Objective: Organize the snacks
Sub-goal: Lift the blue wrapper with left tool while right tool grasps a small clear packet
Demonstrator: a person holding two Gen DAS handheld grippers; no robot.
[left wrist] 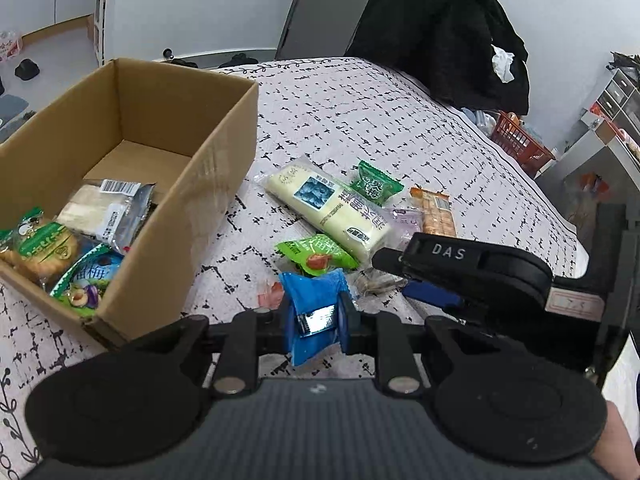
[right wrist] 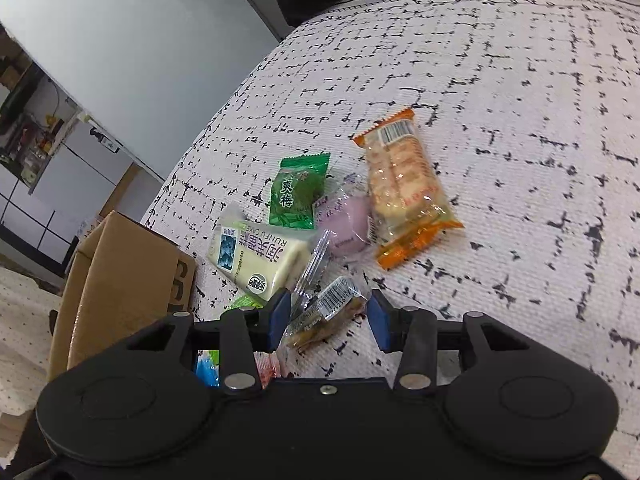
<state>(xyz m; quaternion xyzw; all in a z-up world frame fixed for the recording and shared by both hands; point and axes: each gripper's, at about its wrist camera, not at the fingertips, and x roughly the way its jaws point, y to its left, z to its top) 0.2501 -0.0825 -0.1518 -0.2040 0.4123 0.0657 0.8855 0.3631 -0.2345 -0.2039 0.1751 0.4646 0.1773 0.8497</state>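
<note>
Right gripper low over the white, black-flecked bedspread, jaws apart either side of a small clear-wrapped brown snack. Beyond the jaws: cream cake bar, green plum packet, purple sweet, orange-edged cracker pack. Left: brown cardboard box.

Even indoor light, soft shadows, fisheye-warped edges, slight blur.

Matt cardboard box — glossy plastic wrappers — woven cloth.
</note>
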